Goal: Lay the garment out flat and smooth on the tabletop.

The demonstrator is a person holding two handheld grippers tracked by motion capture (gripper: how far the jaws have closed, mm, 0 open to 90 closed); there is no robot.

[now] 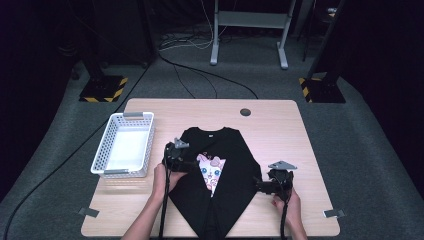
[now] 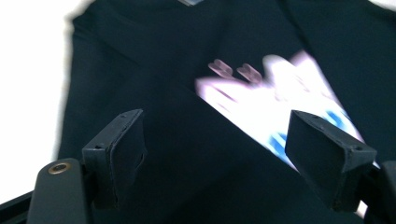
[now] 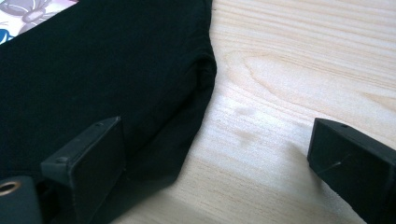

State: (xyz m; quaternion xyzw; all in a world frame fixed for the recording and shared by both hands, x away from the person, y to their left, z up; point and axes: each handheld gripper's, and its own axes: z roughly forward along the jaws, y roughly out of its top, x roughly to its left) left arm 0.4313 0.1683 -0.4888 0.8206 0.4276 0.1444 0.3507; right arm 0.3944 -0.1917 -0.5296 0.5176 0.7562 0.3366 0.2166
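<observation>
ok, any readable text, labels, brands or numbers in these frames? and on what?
No text can be read anywhere.
Black t-shirt: cartoon print on the chest, picture only, no letters I can make out; blurred in the left gripper view.
Neck tag: a small pale patch, too small to read.
White basket: no label visible.
Table: no markings.

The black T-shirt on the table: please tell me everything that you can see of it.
The black T-shirt lies flat on the wooden table, collar away from the person. Both sides are folded inward, leaving a narrow wedge of its pale cartoon print uncovered. The fabric looks soft and matte, like cotton. The left gripper, open, is over its left fold; the right gripper, open, is at its right edge.
</observation>
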